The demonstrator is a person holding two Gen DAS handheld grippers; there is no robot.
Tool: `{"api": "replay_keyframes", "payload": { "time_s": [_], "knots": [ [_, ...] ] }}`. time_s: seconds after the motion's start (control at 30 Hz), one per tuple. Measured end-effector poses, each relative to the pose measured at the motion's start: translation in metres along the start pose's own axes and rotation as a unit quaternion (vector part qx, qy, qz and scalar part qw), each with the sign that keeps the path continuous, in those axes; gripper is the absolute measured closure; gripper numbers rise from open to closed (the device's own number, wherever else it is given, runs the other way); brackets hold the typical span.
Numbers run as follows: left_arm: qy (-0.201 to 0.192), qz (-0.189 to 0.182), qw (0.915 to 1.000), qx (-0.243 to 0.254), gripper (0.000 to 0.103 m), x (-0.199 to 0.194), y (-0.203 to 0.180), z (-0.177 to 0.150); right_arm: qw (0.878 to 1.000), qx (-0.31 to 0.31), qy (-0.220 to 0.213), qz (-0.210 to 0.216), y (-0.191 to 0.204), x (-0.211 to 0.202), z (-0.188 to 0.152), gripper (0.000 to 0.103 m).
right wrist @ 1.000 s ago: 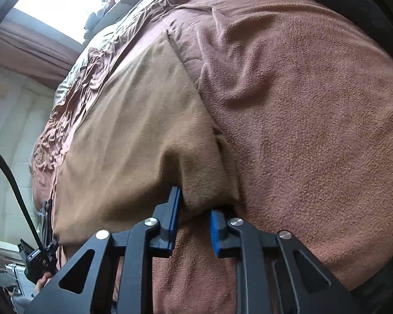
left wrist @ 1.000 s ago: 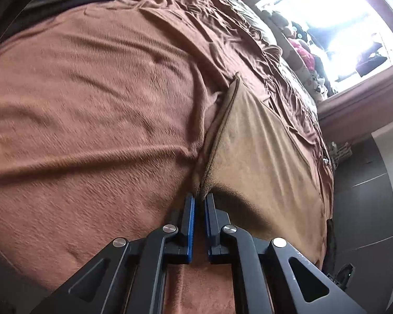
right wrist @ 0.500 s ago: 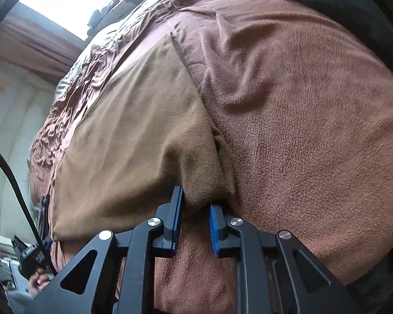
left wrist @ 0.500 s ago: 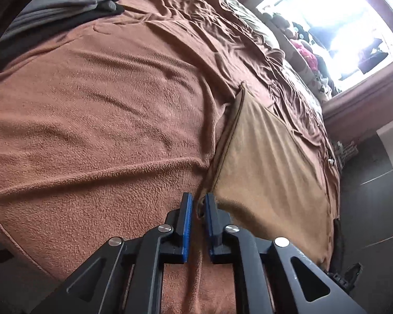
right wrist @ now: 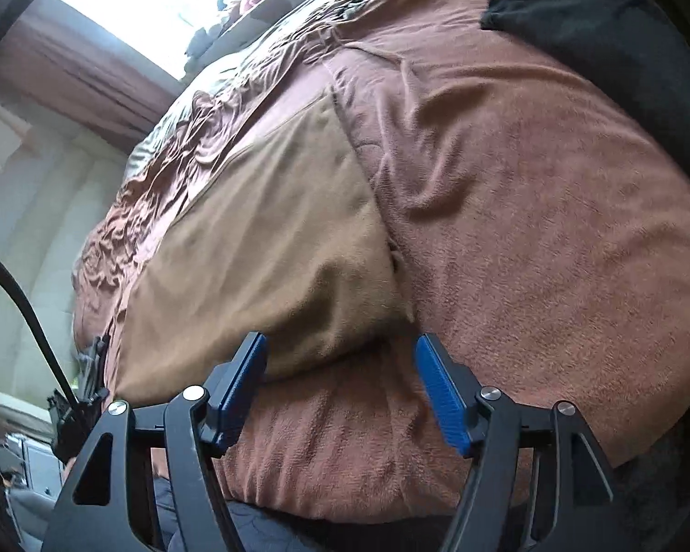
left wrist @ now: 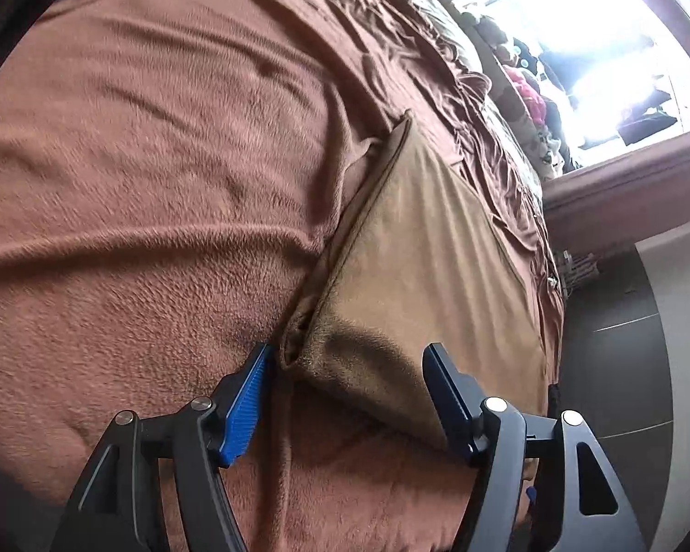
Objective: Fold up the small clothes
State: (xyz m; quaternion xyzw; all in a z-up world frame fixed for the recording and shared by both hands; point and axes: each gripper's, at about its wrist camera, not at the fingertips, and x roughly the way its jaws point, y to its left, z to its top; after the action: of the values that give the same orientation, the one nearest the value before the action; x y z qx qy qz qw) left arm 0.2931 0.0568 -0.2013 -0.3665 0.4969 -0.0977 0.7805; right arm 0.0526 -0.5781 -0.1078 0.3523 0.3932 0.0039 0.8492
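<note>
A tan folded cloth (left wrist: pixel 428 257) lies flat on the brown fleece blanket (left wrist: pixel 152 175); it also shows in the right wrist view (right wrist: pixel 262 248). My left gripper (left wrist: pixel 345 359) is open, its blue pads on either side of the cloth's near left corner, not gripping it. My right gripper (right wrist: pixel 340 345) is open at the cloth's near right corner, with the corner lying between the pads and free of them.
The blanket (right wrist: pixel 529 230) covers a bed with rumpled sheets (left wrist: pixel 437 46) beyond. A black garment (right wrist: pixel 598 37) lies at the far right. A bright window (left wrist: pixel 598 46) with clutter is at the back. A dark floor (left wrist: pixel 621 345) lies beside the bed.
Both grippers were shut on the cloth's near corners; both have opened and let go. The cloth now rests flat on the blanket.
</note>
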Motion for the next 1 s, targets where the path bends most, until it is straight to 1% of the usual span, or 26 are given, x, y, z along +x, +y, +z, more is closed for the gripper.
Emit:
{"api": "replay_keyframes", "payload": {
  "time_s": [0.07, 0.13, 0.2, 0.23, 0.37, 0.5, 0.6, 0.73, 0.87, 1.0],
  "knots": [
    [-0.003, -0.005, 1.0000, -0.001, 0.036, 0.002, 0.001, 0.000, 1.000, 0.007, 0.002, 0.003, -0.005, 0.001, -0.002, 0.037],
    [-0.004, -0.012, 0.9999, -0.003, 0.049, 0.002, 0.002, 0.002, 1.000, 0.011, 0.003, 0.000, -0.007, 0.001, -0.004, 0.037],
    [-0.001, -0.018, 0.9998, -0.007, 0.091, 0.001, 0.004, 0.004, 1.000, 0.013, 0.002, -0.001, -0.006, 0.001, -0.005, 0.037],
    [0.000, -0.023, 0.9997, -0.007, 0.096, 0.000, 0.004, 0.005, 1.000, 0.013, 0.002, -0.001, -0.006, 0.000, -0.005, 0.037],
    [-0.005, -0.048, 0.9989, -0.002, 0.096, -0.008, 0.003, 0.007, 1.000, 0.013, -0.001, 0.002, -0.005, -0.004, -0.008, 0.037],
    [-0.001, -0.062, 0.9980, -0.009, 0.096, -0.008, 0.004, 0.007, 0.999, 0.029, 0.000, 0.021, -0.009, 0.000, -0.006, 0.037],
    [-0.001, -0.062, 0.9980, -0.013, 0.096, -0.007, 0.004, 0.008, 0.998, 0.059, -0.004, 0.035, -0.021, 0.004, -0.004, 0.037],
    [0.003, -0.072, 0.9972, -0.022, 0.096, -0.005, 0.005, 0.012, 0.993, 0.099, -0.003, 0.065, -0.034, 0.013, -0.005, 0.037],
    [0.007, -0.069, 0.9973, -0.022, 0.096, -0.005, 0.005, 0.014, 0.989, 0.115, -0.004, 0.096, -0.041, 0.026, -0.007, 0.037],
    [0.009, -0.064, 0.9976, -0.023, 0.096, -0.003, 0.005, 0.015, 0.986, 0.127, -0.020, 0.104, -0.047, 0.039, 0.000, 0.039]
  ]
}}
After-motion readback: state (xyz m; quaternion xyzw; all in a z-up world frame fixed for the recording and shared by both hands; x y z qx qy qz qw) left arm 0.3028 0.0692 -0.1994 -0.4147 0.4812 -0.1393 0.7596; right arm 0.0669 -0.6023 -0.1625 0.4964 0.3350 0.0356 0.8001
